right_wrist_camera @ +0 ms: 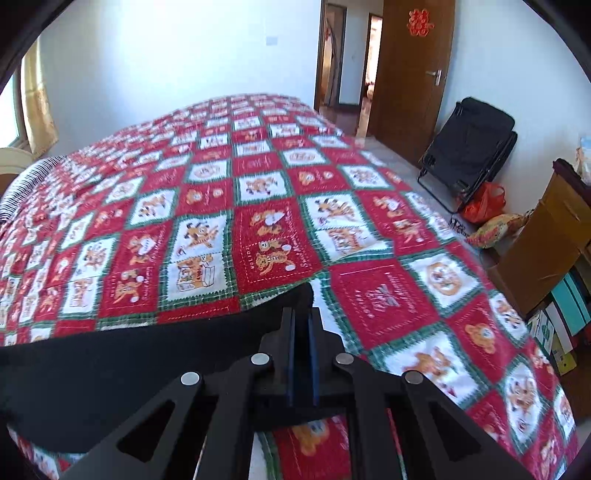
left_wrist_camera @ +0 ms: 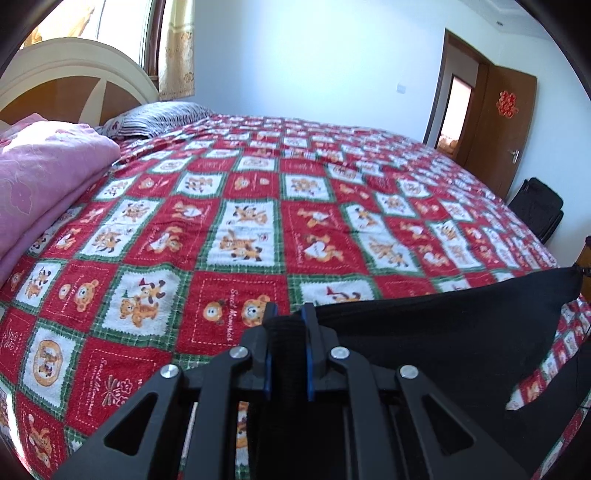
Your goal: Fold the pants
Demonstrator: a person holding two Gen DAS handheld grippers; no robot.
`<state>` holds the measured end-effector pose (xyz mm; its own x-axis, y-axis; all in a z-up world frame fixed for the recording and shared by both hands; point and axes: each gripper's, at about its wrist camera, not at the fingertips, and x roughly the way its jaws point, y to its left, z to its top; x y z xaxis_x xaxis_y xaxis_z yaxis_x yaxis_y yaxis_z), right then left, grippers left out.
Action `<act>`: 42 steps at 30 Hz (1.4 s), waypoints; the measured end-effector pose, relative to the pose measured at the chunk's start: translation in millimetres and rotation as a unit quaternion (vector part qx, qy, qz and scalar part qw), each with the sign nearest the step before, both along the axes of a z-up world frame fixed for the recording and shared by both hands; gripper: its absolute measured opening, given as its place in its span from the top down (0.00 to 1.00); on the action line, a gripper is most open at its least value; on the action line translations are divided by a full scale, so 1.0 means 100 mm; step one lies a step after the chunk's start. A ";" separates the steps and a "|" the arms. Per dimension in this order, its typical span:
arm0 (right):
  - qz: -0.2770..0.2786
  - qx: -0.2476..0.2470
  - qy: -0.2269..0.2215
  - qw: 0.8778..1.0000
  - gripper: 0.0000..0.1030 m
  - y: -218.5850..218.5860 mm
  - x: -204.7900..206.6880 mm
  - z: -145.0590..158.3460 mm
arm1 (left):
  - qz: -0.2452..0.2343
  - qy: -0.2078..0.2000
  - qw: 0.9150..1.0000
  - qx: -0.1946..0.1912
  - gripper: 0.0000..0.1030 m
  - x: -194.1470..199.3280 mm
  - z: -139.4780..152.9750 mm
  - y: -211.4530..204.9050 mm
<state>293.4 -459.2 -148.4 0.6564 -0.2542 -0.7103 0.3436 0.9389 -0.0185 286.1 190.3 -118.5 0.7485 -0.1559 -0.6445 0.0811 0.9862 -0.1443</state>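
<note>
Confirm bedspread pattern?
Red and white checks with green borders and cartoon bear prints on the bedspread; clearest in the left wrist view.

A red double-happiness paper sign (right_wrist_camera: pixel 420 22) is stuck on the brown door (right_wrist_camera: pixel 413 81). The bedspread (right_wrist_camera: pixel 207 192) carries stitched script: "HOLIDAY" on one red square (right_wrist_camera: pixel 271 240), "Sweet Memories" on another (left_wrist_camera: pixel 236 310); other lettering is too blurred.

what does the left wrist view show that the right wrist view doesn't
Only the left wrist view shows the pink quilt and wooden headboard. Only the right wrist view shows the orange bag, cardboard box and stacked boxes on the floor. Both show the black pants stretched between the left gripper and right gripper, the checkered bedspread, door and folded black chair.
</note>
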 end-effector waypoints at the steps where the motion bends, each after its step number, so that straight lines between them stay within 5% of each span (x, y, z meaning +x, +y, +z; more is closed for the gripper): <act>1: -0.001 -0.001 -0.008 1.000 0.94 0.00 -0.09 0.04 | -0.001 -0.006 1.000 -0.005 0.87 -0.04 0.03 0.01; 18: -0.028 0.030 -0.072 0.997 0.95 -0.15 -1.57 0.08 | -0.033 -0.060 0.995 -0.068 0.87 -1.24 0.01 0.13; 35: -0.071 0.029 -0.054 0.996 0.94 -0.28 -2.61 -0.30 | -0.052 -0.041 0.997 -0.037 0.87 -1.74 -0.47 0.04; 36: -0.083 0.014 -0.054 0.995 0.91 -0.26 -2.66 -0.26 | -0.053 -0.043 0.997 -0.037 0.87 -1.75 -0.47 0.04; 38: -0.087 -0.013 -0.071 0.994 0.54 -0.13 -2.80 -0.11 | -0.052 -0.044 0.997 -0.035 0.87 -1.76 -0.46 0.04; 39: -0.079 -0.020 -0.084 0.993 0.44 -0.04 -2.86 -0.03 | -0.053 -0.045 0.997 -0.033 0.87 -1.76 -0.45 0.03; 40: -0.068 -0.026 -0.098 0.993 0.36 0.07 -2.91 0.04 | -0.053 -0.046 0.997 -0.031 0.87 -1.77 -0.44 0.03; 42: -0.026 -0.035 -0.116 0.992 0.36 0.41 -2.91 0.16 | -0.052 -0.048 0.997 -0.028 0.87 -1.78 -0.44 0.02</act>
<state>2.4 -417.9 -132.0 0.7851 -0.3360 -0.5204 0.3950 0.9187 0.0027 107.6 192.3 -162.9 0.7842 -0.2696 -0.5588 0.1989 0.9624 -0.1853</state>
